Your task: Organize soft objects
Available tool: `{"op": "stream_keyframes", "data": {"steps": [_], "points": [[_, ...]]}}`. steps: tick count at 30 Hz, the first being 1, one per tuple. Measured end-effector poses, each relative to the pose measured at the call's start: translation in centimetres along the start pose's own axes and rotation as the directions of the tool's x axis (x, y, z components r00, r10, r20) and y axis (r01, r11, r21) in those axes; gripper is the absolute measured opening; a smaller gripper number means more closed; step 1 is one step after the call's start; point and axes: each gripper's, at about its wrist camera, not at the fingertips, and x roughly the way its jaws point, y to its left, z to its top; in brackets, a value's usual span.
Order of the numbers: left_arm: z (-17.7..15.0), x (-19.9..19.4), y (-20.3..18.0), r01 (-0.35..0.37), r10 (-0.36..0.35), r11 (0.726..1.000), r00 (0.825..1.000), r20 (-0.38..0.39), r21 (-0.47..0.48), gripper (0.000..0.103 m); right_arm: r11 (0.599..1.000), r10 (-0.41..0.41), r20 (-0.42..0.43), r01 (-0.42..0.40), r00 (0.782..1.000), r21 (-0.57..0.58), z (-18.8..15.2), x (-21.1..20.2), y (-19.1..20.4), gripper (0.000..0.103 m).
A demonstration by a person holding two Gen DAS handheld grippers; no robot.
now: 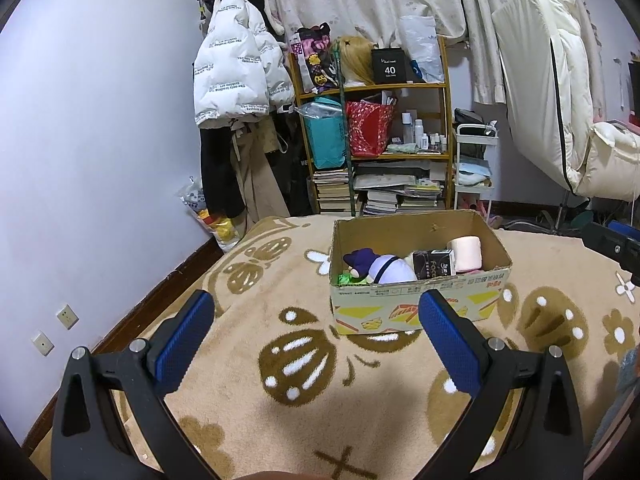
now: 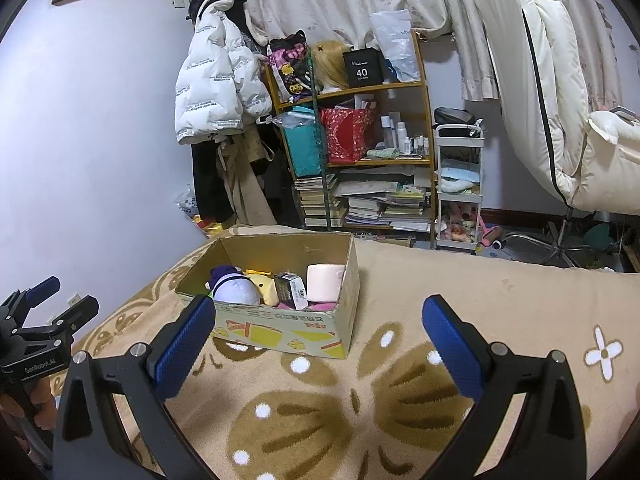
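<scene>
Cardboard box point(image 1: 420, 304), corrugated, open-topped, yellow print on its near side, sits on a plush beige blanket point(image 1: 280, 360) with brown bee motifs. Inside: rounded white-and-purple plush toy point(image 1: 384, 268), glossy black tissue pack point(image 1: 434, 265), pink soft cylindrical roll point(image 1: 466, 254). Left gripper point(image 1: 316, 340): textured blue pads spread wide, empty. Right gripper point(image 2: 320, 344): likewise spread, empty, near the box.
</scene>
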Motion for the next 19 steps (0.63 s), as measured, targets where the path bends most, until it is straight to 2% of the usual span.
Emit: {"op": "stream_keyframes", "data": {"steps": [19], "points": [[-0.27,0.16,0.36,0.004,-0.004,1.000,1.000,-0.006,0.001,0.101,1.000,-0.003,-0.001,0.003,1.000,0.004,-0.03,-0.04,-0.37,0.103]]}}
